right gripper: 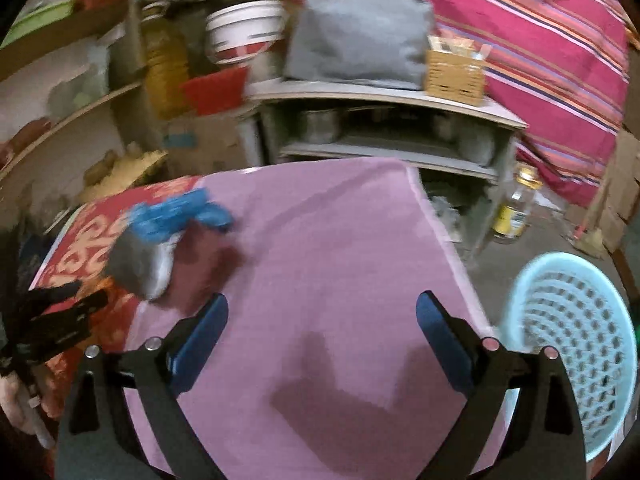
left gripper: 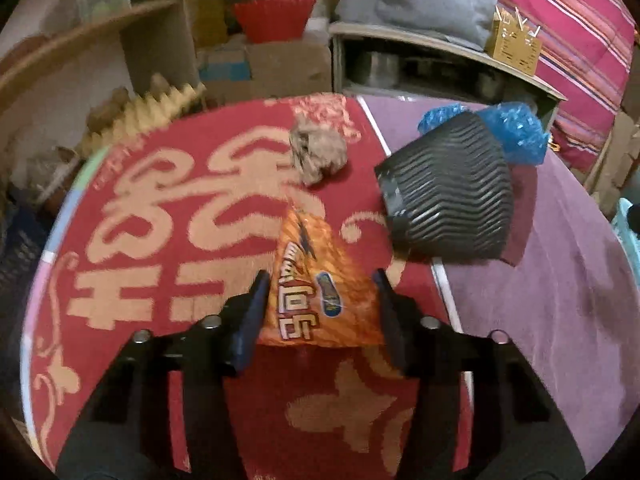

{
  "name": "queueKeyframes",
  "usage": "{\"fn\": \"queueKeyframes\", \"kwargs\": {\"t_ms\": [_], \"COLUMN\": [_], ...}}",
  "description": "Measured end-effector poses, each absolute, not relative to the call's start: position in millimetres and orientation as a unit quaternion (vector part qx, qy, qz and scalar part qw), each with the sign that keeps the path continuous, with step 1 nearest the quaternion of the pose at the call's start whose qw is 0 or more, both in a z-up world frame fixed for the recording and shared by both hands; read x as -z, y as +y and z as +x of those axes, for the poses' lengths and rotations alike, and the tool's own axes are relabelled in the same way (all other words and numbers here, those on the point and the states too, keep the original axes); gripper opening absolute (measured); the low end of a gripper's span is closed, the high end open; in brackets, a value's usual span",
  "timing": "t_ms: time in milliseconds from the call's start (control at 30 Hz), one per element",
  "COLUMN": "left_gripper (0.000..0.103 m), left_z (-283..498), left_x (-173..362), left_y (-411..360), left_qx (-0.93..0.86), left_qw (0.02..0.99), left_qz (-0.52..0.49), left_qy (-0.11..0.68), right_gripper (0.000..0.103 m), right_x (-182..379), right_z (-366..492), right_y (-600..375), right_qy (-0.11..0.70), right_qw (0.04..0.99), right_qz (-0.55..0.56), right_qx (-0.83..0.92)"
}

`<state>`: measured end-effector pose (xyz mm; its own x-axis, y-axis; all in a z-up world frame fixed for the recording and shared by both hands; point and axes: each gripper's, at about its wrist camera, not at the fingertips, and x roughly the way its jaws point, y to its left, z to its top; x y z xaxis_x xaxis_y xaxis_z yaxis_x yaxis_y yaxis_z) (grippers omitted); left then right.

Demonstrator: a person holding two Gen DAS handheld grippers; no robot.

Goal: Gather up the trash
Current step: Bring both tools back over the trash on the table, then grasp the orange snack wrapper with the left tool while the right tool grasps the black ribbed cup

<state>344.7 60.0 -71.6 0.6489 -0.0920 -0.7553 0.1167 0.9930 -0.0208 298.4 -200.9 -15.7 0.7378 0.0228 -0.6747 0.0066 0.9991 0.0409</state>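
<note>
wrapper vs left claw: the orange snack wrapper lies right between the fingers of the left claw, its wide end toward the wrist and its narrow tip pointing away – so the long axis runs along the claw's pointing line, and the fingers would close across its width.
left claw state: about half open, a finger flanking each side edge of the wrapper; whether the pads actually press it I can't tell, it looks more like bracketing than a grip.
nearer hand: left, easily. The right claw stands wide with nothing in it, over bare purple cloth, well apart from the wrapper.
where it sits: flat on the red patterned mat covering the left part of the surface.
how it looks: crinkly foil, orange with white lettering and a small blue logo, roughly triangular, flattened – probably light and slippery, so a pinch could buckle it.
other trash: a crumpled brown paper ball just past the wrapper's tip; a black ribbed cup on its side with blue plastic behind it.
drop spot, I'd guess: the light blue basket on the floor off the right edge.
</note>
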Motion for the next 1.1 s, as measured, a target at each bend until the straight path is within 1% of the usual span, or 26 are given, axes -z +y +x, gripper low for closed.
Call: {"fn": "queueKeyframes", "kwargs": {"t_ms": [33, 67, 167, 267, 533, 800, 833, 867, 1100], "left_gripper": [0.043, 0.037, 0.027, 0.024, 0.023, 0.023, 0.023, 0.023, 0.023], "left_z": [344.9, 343.9, 339.9, 333.0, 309.8, 304.9, 305.0, 304.9, 302.8], "left_x": [71.1, 70.2, 61.3, 48.0, 23.3, 23.2, 21.5, 20.5, 13.7], "left_y": [61.6, 63.7, 78.5, 105.4, 179.1, 199.3, 198.5, 196.4, 176.0], "left_qx": [0.056, 0.055, 0.058, 0.044, -0.014, -0.029, -0.028, -0.026, -0.020], "left_qw": [0.909, 0.910, 0.912, 0.920, 0.933, 0.934, 0.935, 0.935, 0.940], "left_qz": [0.019, 0.028, 0.019, 0.006, -0.010, -0.031, -0.035, -0.036, -0.020], "left_qy": [0.412, 0.410, 0.406, 0.390, 0.359, 0.354, 0.353, 0.352, 0.341], "right_gripper": [0.093, 0.093, 0.093, 0.093, 0.093, 0.092, 0.087, 0.074, 0.073], "right_x": [17.6, 19.7, 24.7, 25.5, 32.3, 48.2, 49.6, 51.1, 48.4], "right_z": [300.2, 301.5, 308.1, 315.1, 348.4, 376.9, 377.0, 376.6, 369.2], "right_y": [-186.2, -174.2, -138.1, -106.5, -29.1, -3.6, -4.1, -4.7, -12.5], "right_qy": [0.365, 0.369, 0.376, 0.374, 0.385, 0.402, 0.405, 0.410, 0.412], "right_qw": [0.931, 0.929, 0.926, 0.927, 0.922, 0.910, 0.908, 0.906, 0.906], "right_qz": [0.010, 0.002, 0.000, -0.008, -0.042, -0.097, -0.100, -0.104, -0.100], "right_qx": [-0.011, -0.016, -0.025, -0.032, -0.007, 0.043, 0.039, 0.034, -0.005]}}
